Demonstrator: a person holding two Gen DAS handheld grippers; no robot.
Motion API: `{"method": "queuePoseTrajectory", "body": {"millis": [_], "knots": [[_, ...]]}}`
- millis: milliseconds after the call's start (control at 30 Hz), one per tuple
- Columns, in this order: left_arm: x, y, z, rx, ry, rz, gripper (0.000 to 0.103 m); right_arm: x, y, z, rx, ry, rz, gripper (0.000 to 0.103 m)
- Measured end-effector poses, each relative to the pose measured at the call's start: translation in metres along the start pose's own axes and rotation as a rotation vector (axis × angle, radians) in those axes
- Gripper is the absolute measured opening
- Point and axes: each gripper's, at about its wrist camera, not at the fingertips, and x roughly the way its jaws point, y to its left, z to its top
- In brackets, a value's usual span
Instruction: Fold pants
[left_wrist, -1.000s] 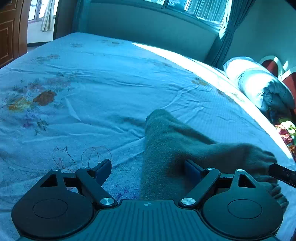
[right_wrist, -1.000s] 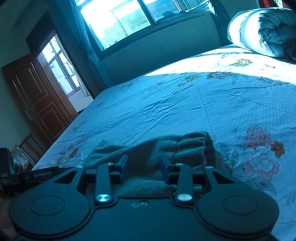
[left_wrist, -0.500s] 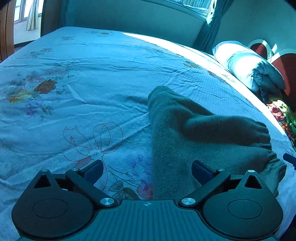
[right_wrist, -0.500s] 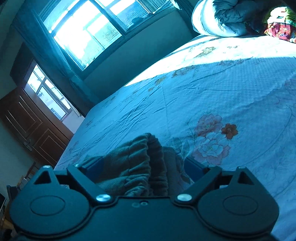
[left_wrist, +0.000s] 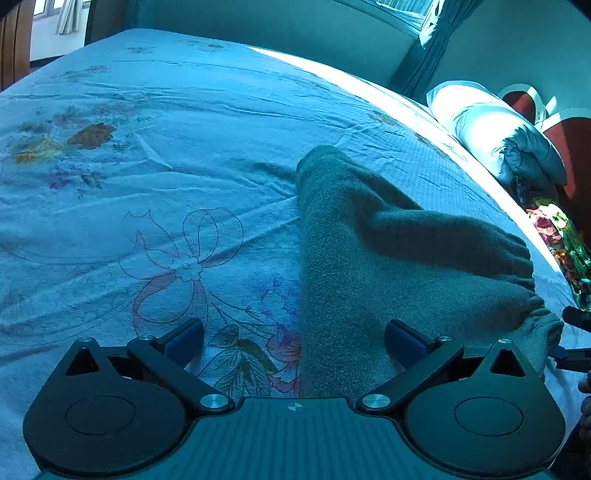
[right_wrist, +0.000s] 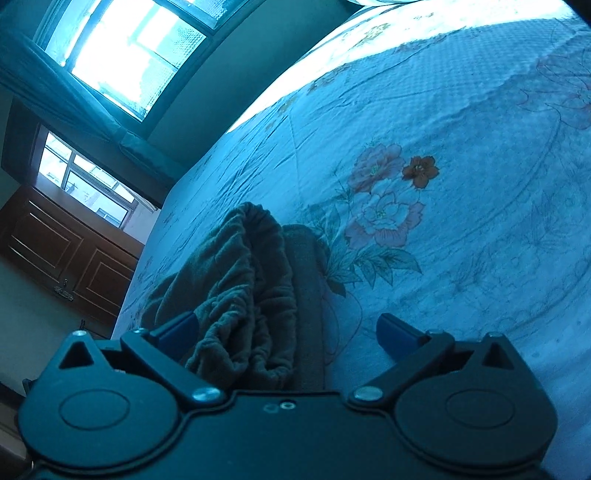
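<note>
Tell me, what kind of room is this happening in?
Most likely a home bedroom. Dark green fleece pants lie on a wide bed with a pale blue floral bedsheet, a rolled-up quilt sits at its far end, and a curtained window adjoins a brown panelled wooden door.

A wide bed (left_wrist: 229, 122) covered with a pale blue, wrinkled sheet printed with flowers and a ribbon bow is carrying everything here. Dark green fleece pants (left_wrist: 388, 258) are lying folded directly on the sheet, their gathered elastic waistband (right_wrist: 258, 280) bunching up at one end. A rolled white and grey quilt (left_wrist: 495, 133) is resting at the bed's far edge, well apart from the pants.
</note>
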Motion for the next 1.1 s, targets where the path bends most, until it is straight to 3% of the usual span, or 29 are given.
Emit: {"method": "queuePoseTrajectory", "body": {"millis": [267,500,667,733,867,1067,1100], "knots": [[0.026,0.025,0.019,-0.086,0.067,-0.177,0.103,0.022,-0.011,0.012,0.085,0.081,0.08,0.098],[0.038,0.015,0.02,-0.075,0.046,-0.222,0.103,0.044,-0.001,0.012,0.07,0.161,0.158,0.098],[0.051,0.01,0.025,-0.09,0.06,-0.292,0.103,0.05,-0.001,0.015,0.076,0.168,0.189,0.098],[0.054,0.011,0.028,-0.094,0.064,-0.306,0.1,0.051,-0.001,0.017,0.07,0.172,0.196,0.096],[0.055,0.027,0.029,-0.122,0.068,-0.346,0.084,0.053,-0.006,0.024,0.065,0.188,0.208,0.088],[0.073,0.031,0.032,-0.167,0.086,-0.406,0.084,0.071,-0.001,0.028,0.053,0.235,0.248,0.078],[0.074,0.03,0.033,-0.167,0.092,-0.418,0.084,0.074,-0.001,0.028,0.064,0.247,0.258,0.073]]}}
